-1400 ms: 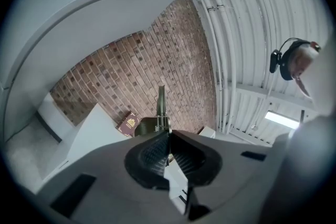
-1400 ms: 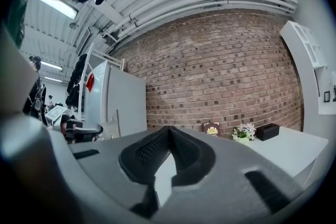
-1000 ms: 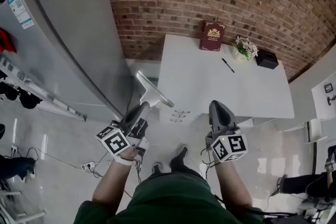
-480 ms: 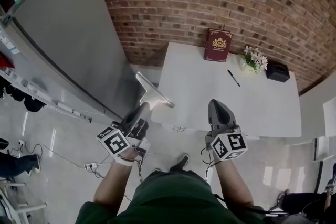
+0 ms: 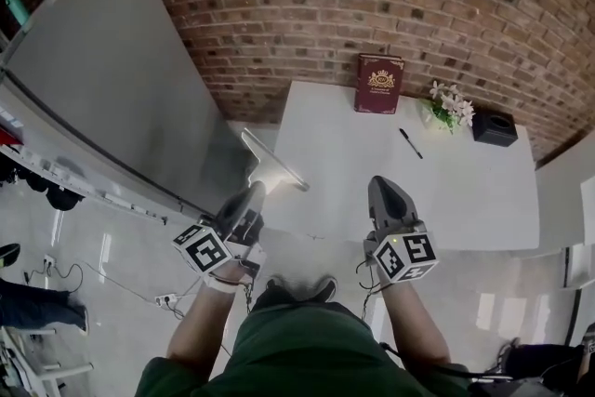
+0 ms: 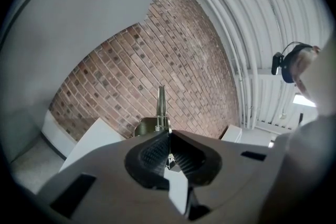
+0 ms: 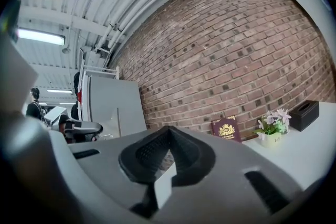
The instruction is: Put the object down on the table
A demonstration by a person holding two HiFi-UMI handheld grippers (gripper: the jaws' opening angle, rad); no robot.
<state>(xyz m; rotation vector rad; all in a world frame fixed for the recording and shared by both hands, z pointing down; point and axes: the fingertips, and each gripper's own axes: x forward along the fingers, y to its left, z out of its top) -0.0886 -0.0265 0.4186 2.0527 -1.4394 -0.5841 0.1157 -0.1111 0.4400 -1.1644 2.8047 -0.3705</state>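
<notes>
My left gripper (image 5: 252, 196) is shut on the handle of a metal scraper (image 5: 271, 164), whose wide flat blade sticks out ahead over the near left corner of the white table (image 5: 465, 200). In the left gripper view the jaws (image 6: 168, 139) are pressed together on it, and the scraper (image 6: 160, 105) shows edge-on as a thin upright strip against the brick wall. My right gripper (image 5: 383, 191) hangs level with the left one at the table's near edge, shut with nothing between its jaws (image 7: 169, 136).
On the far side of the table are a dark red book (image 5: 379, 84) leaning on the brick wall, a small pot of flowers (image 5: 450, 105), a black pen (image 5: 406, 142) and a black box (image 5: 493, 127). A tall grey cabinet (image 5: 121, 88) stands at the left. Cables lie on the floor.
The table has come nearer and now lies under both grippers' tips. Both grippers keep their pose, and the scraper stays in the left one.
</notes>
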